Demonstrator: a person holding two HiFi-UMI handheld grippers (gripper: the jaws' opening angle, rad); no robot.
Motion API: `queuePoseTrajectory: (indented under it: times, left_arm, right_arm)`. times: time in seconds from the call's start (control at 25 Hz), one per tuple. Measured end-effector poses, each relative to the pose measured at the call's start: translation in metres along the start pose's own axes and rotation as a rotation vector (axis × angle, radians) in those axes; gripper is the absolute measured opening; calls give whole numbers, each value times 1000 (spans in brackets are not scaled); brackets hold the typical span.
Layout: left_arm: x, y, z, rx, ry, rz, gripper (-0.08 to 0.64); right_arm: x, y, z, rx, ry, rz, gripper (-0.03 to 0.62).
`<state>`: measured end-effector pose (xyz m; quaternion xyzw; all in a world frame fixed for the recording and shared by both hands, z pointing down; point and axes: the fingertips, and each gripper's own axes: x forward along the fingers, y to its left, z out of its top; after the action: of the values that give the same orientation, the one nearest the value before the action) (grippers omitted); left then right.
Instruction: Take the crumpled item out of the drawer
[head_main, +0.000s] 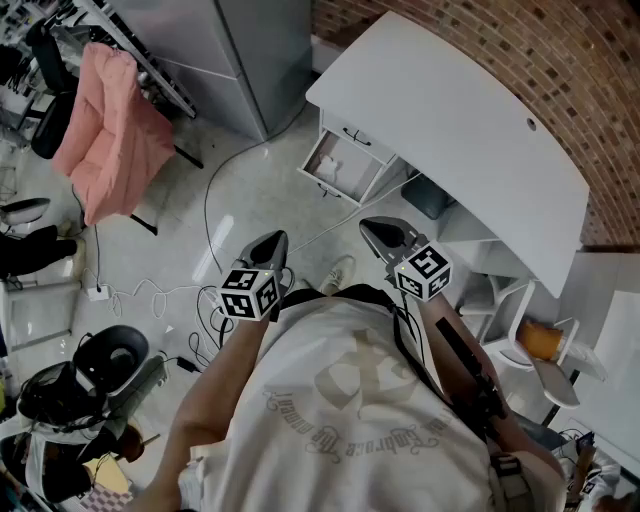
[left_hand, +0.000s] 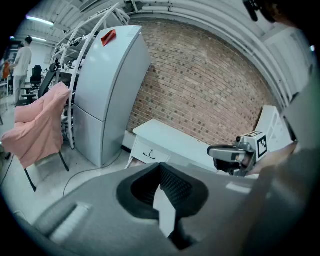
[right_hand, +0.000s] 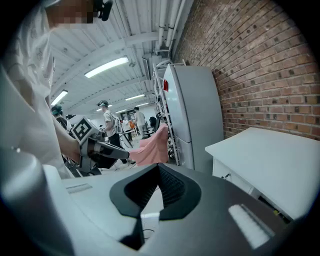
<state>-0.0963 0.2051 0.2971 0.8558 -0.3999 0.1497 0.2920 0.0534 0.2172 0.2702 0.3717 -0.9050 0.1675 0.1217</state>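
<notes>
In the head view a white drawer (head_main: 318, 152) stands pulled out under the left end of the white desk (head_main: 470, 130). A pale crumpled item (head_main: 332, 172) lies inside it. Both grippers are held up in front of the person's chest, well short of the drawer. My left gripper (head_main: 277, 240) (left_hand: 161, 170) has its jaws together with nothing between them. The right gripper (head_main: 372, 226) (right_hand: 159, 167) is likewise shut and empty. Each gripper shows in the other's view: the right gripper (left_hand: 215, 151) and the left gripper (right_hand: 122, 154).
A tall grey fridge (head_main: 240, 50) stands left of the desk against the brick wall. A pink cloth (head_main: 110, 130) hangs over a chair at the left. Cables (head_main: 215, 220) trail over the floor. White stools (head_main: 520, 320) stand at the right, a black chair (head_main: 110, 355) at the lower left.
</notes>
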Motion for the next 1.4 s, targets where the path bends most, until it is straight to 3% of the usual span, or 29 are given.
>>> queuePoseTrajectory:
  times: [0.36, 0.84, 1.12, 1.4]
  left_arm:
    - [-36, -11, -8, 36, -12, -53, 3]
    - [-60, -6, -23, 17, -19, -63, 3]
    - [-73, 21, -13, -16, -44, -8, 3]
    - [-57, 27, -1, -20, -24, 26, 3]
  right_arm:
    - [-9, 44, -3, 7, -14, -41, 8]
    - [-6, 70, -3, -22, 32, -53, 8]
    - [-1, 60, 8, -41, 51, -75, 8]
    - [11, 23, 3, -9, 75, -68, 8]
